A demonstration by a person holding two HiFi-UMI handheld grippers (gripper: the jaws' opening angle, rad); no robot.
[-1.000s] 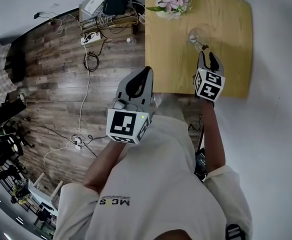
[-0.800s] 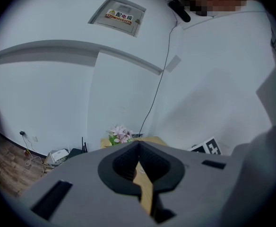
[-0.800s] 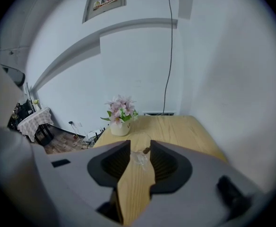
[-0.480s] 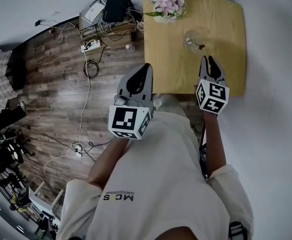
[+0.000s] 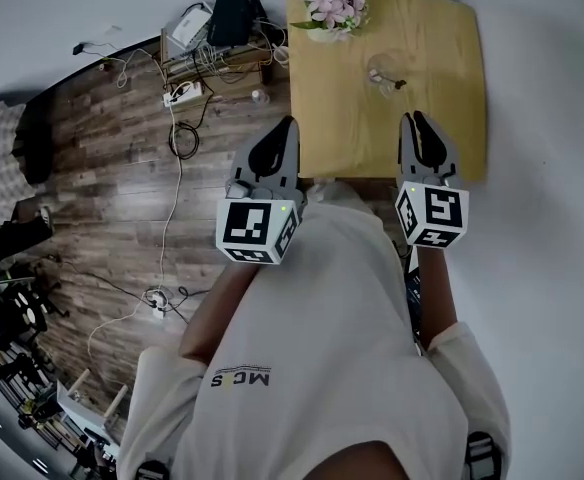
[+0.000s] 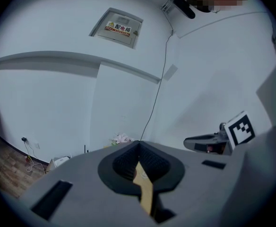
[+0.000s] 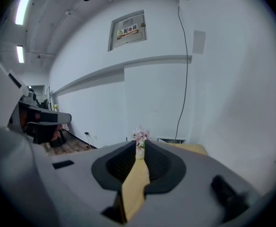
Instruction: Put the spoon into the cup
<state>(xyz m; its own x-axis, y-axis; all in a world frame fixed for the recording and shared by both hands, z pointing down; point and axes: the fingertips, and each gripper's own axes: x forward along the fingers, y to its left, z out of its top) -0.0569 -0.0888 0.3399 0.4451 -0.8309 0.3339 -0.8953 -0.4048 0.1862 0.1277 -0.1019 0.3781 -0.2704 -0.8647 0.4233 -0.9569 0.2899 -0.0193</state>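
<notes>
A clear glass cup stands on the wooden table, and the spoon's dark handle sticks out of it toward me. My right gripper hangs over the table's near edge, short of the cup; its jaws have just been closing and stand a narrow gap apart with nothing between them. In the right gripper view that gap shows the table top. My left gripper hovers at the table's left near corner, its tips together and holding nothing.
A vase of pink flowers stands at the table's far left corner. Left of the table, on the wood floor, lie a power strip, cables and a black box. A white wall runs behind the table.
My right gripper has drawn back from the cup and risen, and its jaws have narrowed. The spoon stays in the cup. My left gripper has risen a little.
</notes>
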